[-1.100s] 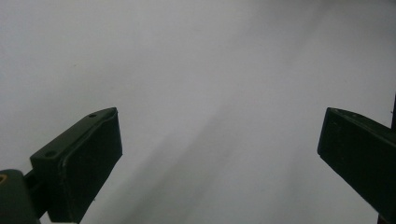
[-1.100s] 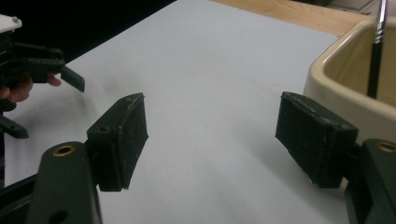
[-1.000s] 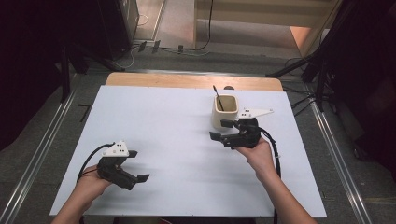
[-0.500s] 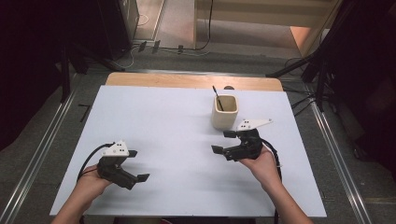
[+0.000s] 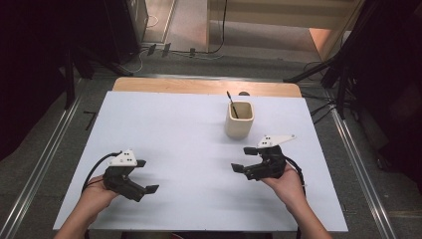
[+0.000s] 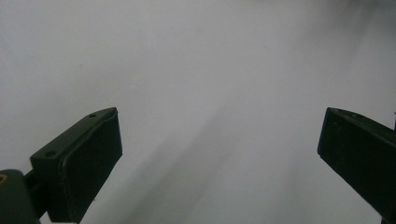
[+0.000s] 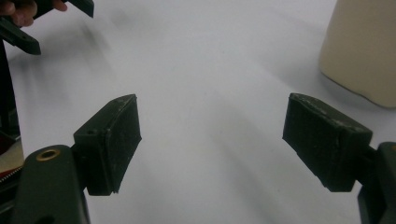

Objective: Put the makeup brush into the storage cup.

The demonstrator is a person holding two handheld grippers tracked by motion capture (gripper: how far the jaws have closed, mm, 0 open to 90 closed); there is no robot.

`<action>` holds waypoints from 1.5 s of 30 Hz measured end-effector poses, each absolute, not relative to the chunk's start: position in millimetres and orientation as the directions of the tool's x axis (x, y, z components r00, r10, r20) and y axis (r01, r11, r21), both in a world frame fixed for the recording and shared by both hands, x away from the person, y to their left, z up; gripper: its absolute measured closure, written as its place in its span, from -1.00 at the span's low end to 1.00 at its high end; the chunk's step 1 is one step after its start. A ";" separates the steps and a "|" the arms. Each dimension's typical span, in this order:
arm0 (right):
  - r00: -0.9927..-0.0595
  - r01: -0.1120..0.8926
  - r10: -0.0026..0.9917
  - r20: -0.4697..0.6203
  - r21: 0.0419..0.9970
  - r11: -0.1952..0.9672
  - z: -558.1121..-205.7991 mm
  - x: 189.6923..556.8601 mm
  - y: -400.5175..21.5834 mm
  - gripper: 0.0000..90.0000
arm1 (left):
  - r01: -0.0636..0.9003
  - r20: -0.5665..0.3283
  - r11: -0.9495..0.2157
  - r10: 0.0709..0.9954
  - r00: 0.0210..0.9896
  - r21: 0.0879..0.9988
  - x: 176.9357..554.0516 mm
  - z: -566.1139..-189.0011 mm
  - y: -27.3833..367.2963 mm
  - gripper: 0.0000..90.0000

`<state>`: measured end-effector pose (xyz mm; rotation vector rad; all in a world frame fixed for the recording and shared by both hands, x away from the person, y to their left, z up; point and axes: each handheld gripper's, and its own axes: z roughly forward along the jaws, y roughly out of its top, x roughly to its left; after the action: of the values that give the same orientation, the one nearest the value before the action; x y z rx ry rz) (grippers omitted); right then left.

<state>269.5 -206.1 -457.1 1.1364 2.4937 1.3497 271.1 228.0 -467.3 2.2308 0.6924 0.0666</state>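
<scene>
Both grippers' jaws wide apart

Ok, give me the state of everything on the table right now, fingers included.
Cup: upright, on the white table, free of both grippers.
Black stick: in the cup, leaning, top poking out.
Left gripper: fingers open, nothing between them.
Right gripper: fingers open and empty, on the person's side of the cup.
</scene>
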 end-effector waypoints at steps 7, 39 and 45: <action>-0.710 0.573 0.658 0.249 0.747 0.336 -463.9 260.8 -214.7 -0.55 | 0.454 -0.167 -0.547 0.494 0.854 0.703 271.7 -467.0 228.2 -1.00; -0.673 0.585 0.707 0.216 0.741 0.330 -478.5 239.4 -246.0 -0.55 | 0.455 -0.166 -0.550 0.495 0.853 0.700 277.4 -468.0 229.4 -1.00; -0.671 0.587 0.711 0.212 0.737 0.334 -480.7 243.9 -252.5 -0.55 | 0.456 -0.164 -0.554 0.496 0.853 0.696 277.9 -469.1 228.6 -1.00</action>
<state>243.9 -252.5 -480.7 1.1974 2.4414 1.2505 277.9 228.6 -469.1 2.2423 0.6876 0.0649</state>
